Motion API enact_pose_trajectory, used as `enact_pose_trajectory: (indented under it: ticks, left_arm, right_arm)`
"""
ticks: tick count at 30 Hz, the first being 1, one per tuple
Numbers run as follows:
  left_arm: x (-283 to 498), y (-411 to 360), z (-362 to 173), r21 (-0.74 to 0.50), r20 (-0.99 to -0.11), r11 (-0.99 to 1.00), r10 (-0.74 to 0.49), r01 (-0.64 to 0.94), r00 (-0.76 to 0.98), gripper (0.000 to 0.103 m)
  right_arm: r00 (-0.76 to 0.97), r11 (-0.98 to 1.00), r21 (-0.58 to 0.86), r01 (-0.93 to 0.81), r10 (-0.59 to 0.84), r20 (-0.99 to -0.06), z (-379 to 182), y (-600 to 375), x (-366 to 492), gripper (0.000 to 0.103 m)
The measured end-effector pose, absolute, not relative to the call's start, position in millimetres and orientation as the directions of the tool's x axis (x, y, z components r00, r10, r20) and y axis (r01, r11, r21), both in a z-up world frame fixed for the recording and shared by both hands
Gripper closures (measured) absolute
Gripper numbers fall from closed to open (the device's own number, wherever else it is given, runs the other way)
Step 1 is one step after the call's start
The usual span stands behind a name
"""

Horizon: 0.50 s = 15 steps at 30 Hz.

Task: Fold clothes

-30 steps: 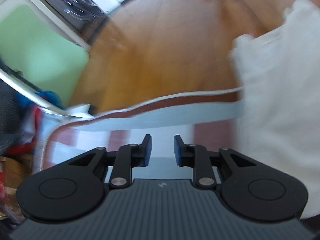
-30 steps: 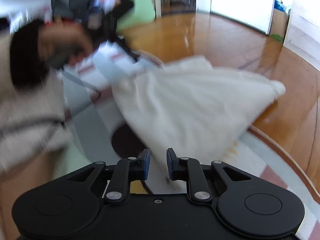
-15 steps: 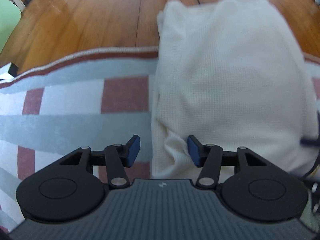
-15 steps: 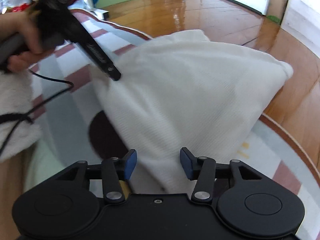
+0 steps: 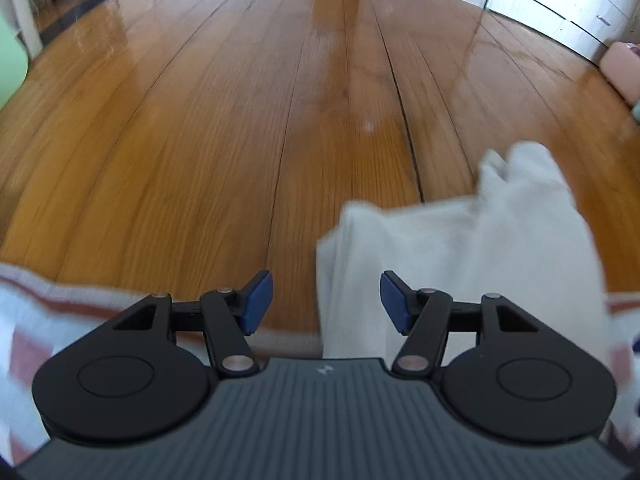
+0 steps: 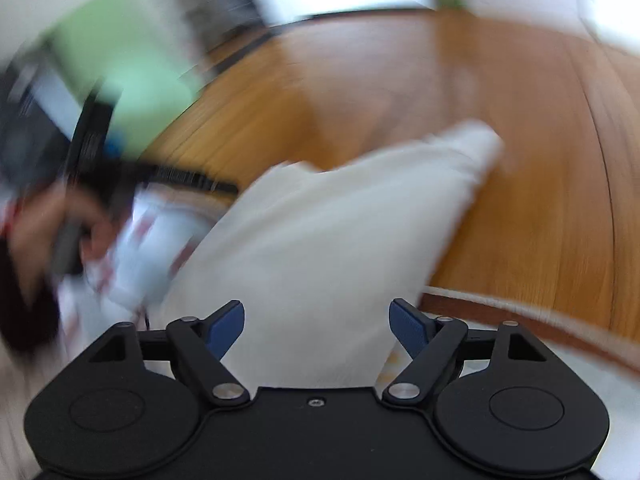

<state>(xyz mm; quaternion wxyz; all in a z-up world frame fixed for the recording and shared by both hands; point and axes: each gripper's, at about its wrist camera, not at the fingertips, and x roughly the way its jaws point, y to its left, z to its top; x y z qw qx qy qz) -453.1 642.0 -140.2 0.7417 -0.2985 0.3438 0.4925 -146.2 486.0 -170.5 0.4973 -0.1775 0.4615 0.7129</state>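
A cream white knitted garment (image 5: pixel 460 256) lies folded on a striped rug, its far end reaching onto the wooden floor. My left gripper (image 5: pixel 326 302) is open, low over the garment's left edge, with cloth showing between the blue pads but not clamped. In the right wrist view the same garment (image 6: pixel 328 248) spreads ahead and under my right gripper (image 6: pixel 316 326), which is wide open over its near end. That view is heavily blurred. A hand holding the other gripper's handle (image 6: pixel 68 240) shows at the left.
A red, white and grey striped rug (image 5: pixel 36 316) with a pale border lies under the garment. Polished wooden floor (image 5: pixel 248 112) stretches ahead. White drawers (image 5: pixel 580 4) and a pink object (image 5: pixel 622 72) stand at the far right. A green panel (image 6: pixel 128 64) is at the left.
Both grippers have opened wider. The left view swung up toward the floor, leaving the garment low on the right. The right view swung left and blurred, with the garment still ahead.
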Motion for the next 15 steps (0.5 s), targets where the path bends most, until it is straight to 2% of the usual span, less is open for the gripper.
enact_pose_trajectory:
  ticks: [2, 4, 5, 6, 8, 12, 15]
  left_arm:
    - [-446.5, 648.7, -158.5, -0.162, -0.801, 0.344, 0.501, -0.925, 0.327, 0.044]
    - [-443.7, 648.3, -172.3, -0.217, -0.791, 0.351, 0.484, -0.911, 0.375, 0.050]
    - [-443.1, 646.2, -171.0, -0.206, -0.782, 0.364, 0.496, -0.908, 0.376, 0.075]
    - [-441.6, 645.1, -167.2, -0.194, -0.780, 0.379, 0.499, -0.905, 0.377, 0.087]
    - [-439.3, 641.4, -159.2, -0.168, -0.767, 0.400, 0.522, -0.901, 0.374, 0.089]
    - [-436.9, 623.7, -155.6, -0.082, -0.674, 0.350, 0.671, -0.933, 0.311, 0.086]
    - [-433.7, 631.4, -169.7, -0.090, -0.710, 0.293, 0.652, -0.952, 0.268, 0.077]
  right_arm:
    - [-0.452, 0.064, 0.575, -0.815, 0.551, -0.702, -188.4, 500.7, -122.4, 0.020]
    - [-0.437, 0.145, 0.613, -0.776, 0.577, -0.690, -194.7, 496.8, -110.3, 0.019]
    - [-0.448, 0.143, 0.635, -0.759, 0.591, -0.670, -193.7, 491.5, -107.8, 0.019]
    - [-0.459, 0.141, 0.655, -0.742, 0.606, -0.650, -192.8, 486.3, -105.3, 0.019]
    - [-0.467, 0.146, 0.669, -0.729, 0.608, -0.642, -196.4, 488.8, -101.9, 0.019]
    - [-0.476, 0.162, 0.677, -0.718, 0.597, -0.646, -207.3, 502.6, -96.3, 0.019]
    - [-0.482, 0.174, 0.683, -0.709, 0.588, -0.650, -215.6, 512.9, -92.1, 0.019]
